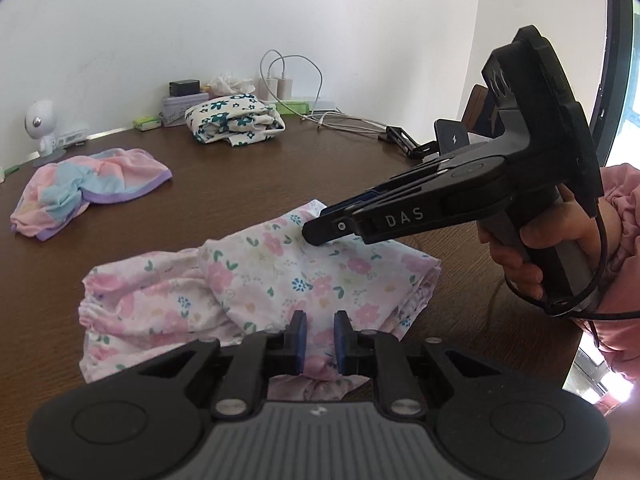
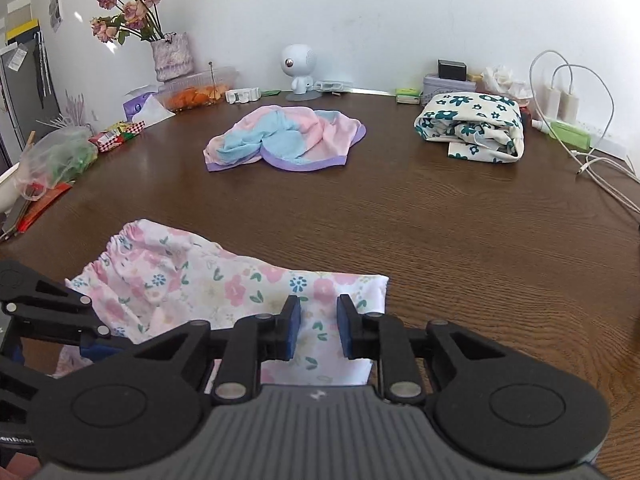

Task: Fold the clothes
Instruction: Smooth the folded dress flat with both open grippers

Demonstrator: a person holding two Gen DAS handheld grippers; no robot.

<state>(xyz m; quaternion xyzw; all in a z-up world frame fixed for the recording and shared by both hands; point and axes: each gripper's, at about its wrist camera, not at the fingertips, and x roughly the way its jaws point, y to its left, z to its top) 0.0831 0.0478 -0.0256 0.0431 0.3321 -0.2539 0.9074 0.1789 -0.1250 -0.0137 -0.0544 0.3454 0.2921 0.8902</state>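
Note:
A white garment with pink flowers (image 1: 280, 272) lies partly folded on the brown table (image 1: 248, 184), close to its near edge. My left gripper (image 1: 320, 336) sits over the garment's near edge, its blue pads a narrow gap apart with a bunch of pink fabric pinched between them. In the right wrist view the left gripper (image 2: 100, 346) reaches in from the left onto the same garment (image 2: 208, 280). My right gripper (image 2: 318, 332) is open above the garment's right corner. From the left wrist view the right gripper's tip (image 1: 314, 234) rests on the cloth, held by a person's hand (image 1: 516, 260).
A crumpled pastel pink, blue and purple garment (image 2: 288, 140) lies mid-table. A folded cream garment with teal flowers (image 2: 472, 128) sits back right. Chargers and cables (image 2: 600, 160), a white figurine (image 2: 298, 68), a flower vase (image 2: 172, 56) and snacks line the wall. The table edge (image 1: 576, 332) is right.

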